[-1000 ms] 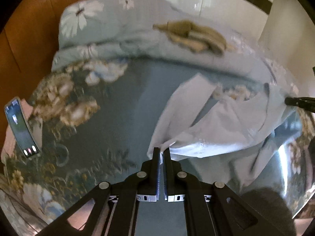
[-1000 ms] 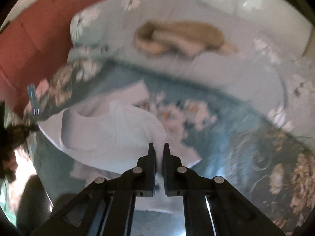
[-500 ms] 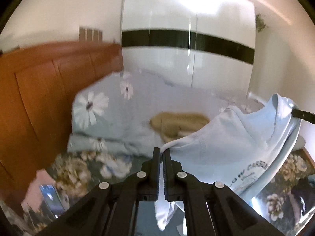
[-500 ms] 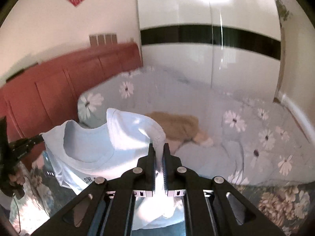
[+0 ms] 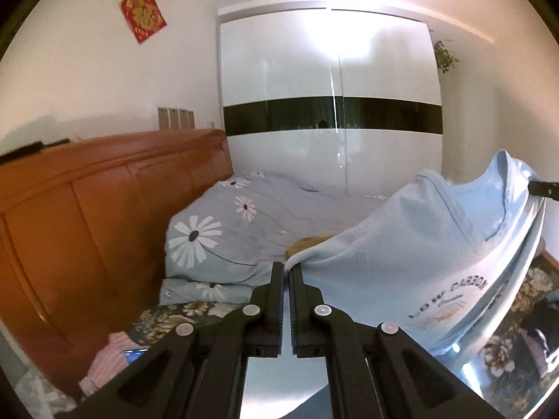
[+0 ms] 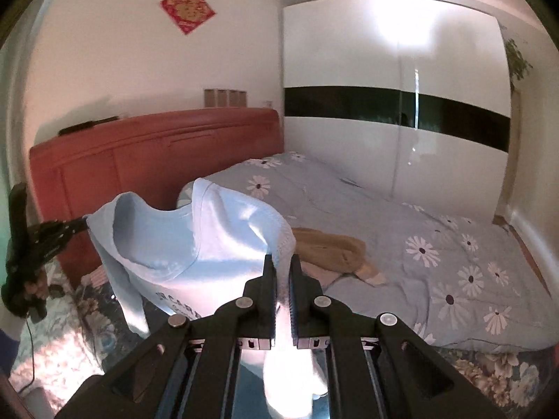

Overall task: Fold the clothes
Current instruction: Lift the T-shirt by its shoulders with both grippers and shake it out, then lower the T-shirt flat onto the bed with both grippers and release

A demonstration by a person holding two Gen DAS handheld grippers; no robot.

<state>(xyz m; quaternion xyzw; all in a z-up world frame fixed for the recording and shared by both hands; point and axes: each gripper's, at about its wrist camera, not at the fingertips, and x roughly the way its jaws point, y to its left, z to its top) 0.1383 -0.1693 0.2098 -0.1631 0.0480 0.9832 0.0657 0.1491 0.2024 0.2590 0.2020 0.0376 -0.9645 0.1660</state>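
Observation:
A light blue T-shirt (image 5: 419,251) with dark lettering hangs in the air, stretched between my two grippers above the bed. My left gripper (image 5: 287,269) is shut on one shoulder edge of it. My right gripper (image 6: 282,262) is shut on the other shoulder edge of the T-shirt (image 6: 195,244). The collar sags open between them. The right gripper's tip shows at the right edge of the left wrist view (image 5: 545,188). The left gripper and the hand holding it show at the left of the right wrist view (image 6: 45,234).
A bed with a grey-blue daisy quilt (image 6: 401,230) lies below, and a tan garment (image 6: 332,248) rests on it. A wooden headboard (image 5: 87,209) stands at the left. A white wardrobe (image 5: 332,104) is behind. A pink cloth and a phone (image 5: 132,363) lie by the headboard.
Both grippers have lifted the T-shirt from the bed up into the air. The views have tilted from looking down at the bed to looking across the room.

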